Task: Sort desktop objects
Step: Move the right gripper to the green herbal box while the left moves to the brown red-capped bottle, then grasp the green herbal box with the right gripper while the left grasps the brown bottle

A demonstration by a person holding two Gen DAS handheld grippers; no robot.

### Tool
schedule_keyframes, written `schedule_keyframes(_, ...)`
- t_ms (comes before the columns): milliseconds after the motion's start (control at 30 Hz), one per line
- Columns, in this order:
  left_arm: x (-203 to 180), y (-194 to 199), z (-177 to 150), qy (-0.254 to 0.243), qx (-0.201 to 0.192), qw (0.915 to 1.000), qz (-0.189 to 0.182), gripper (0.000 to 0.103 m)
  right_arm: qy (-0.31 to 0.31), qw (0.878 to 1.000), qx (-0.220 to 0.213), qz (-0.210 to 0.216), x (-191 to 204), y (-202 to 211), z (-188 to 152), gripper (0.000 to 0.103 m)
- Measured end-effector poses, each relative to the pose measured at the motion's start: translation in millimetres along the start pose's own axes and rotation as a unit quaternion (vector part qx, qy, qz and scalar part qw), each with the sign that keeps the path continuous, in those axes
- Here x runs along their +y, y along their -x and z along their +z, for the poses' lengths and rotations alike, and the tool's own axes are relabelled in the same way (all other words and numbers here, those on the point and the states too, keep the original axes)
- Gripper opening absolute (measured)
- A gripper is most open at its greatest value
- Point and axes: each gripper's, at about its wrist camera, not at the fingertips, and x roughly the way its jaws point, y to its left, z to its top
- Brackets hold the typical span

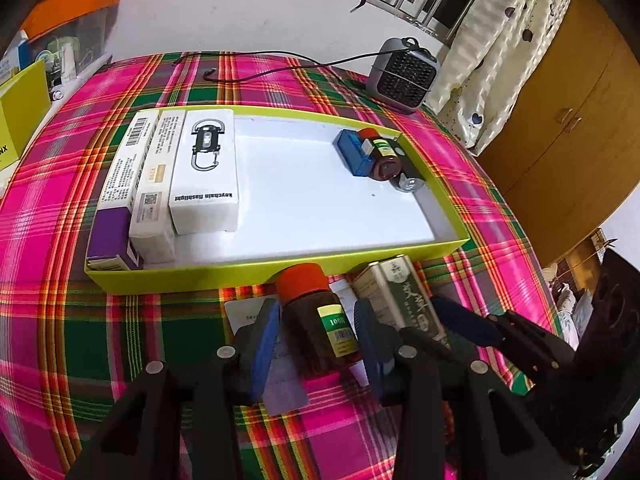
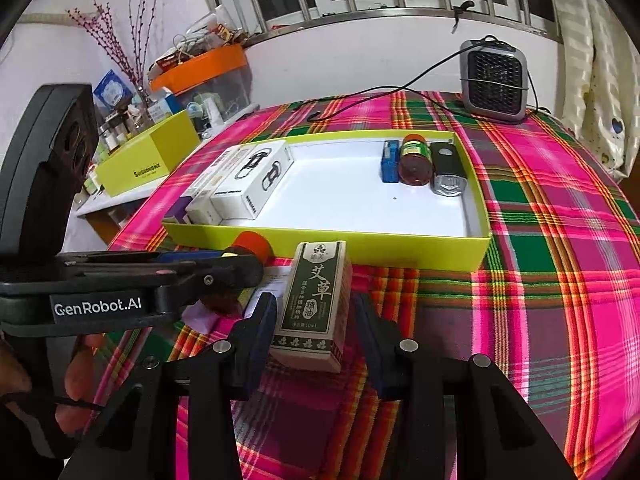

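- On a plaid tablecloth (image 2: 560, 280), two hand-held tongs work side by side just in front of a lime-green tray (image 2: 360, 246), each over its own item.
- The left gripper (image 1: 316, 340) straddles a brown bottle (image 1: 316, 320) with an orange cap, lying at six o'clock of the tray's near wall. The blue pads flank it closely, but whether they press on the glass cannot be told.
- The right gripper (image 2: 316, 332) frames a small green-labelled box (image 2: 314, 300), just right of the bottle. The left pad looks to touch its side; a gap shows at the right pad, so the jaws appear released, not clenched.
- Handling, as a judgement: the bottle looks like glass, smooth and round, prone to roll or slip; a hold across the body below the cap seems safest. The box looks like light cardboard that would dent under a hard squeeze; its long flat sides offer the best hold.
- Inside the tray, three white boxes (image 1: 180, 176) lie at nine o'clock, and a blue box (image 1: 354, 152), a second bottle (image 1: 382, 156) and a flashlight (image 2: 446, 172) at two o'clock.
- The right wrist view alone shows the left tool from the side, a hand (image 2: 80, 364) gripping it, and the flashlight in full.
- The left wrist view alone shows the bottle's yellow label and white paper (image 1: 280, 380) beneath it.
- A small heater (image 2: 496, 80) stands at the table's far edge.
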Motion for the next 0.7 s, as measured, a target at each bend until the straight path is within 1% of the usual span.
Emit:
schedule_keyframes(433,-11,1,-12,-0.051,-0.018,0.9977,0.04,0.036,0.022,0.999,0.0,-0.026,0,7,-3,0.04)
schedule_keyframes(700,-14,6,-22,-0.068,-0.026,0.9964,0.044,0.035,0.029,0.999,-0.001,-0.036,-8,15,-7,0.04)
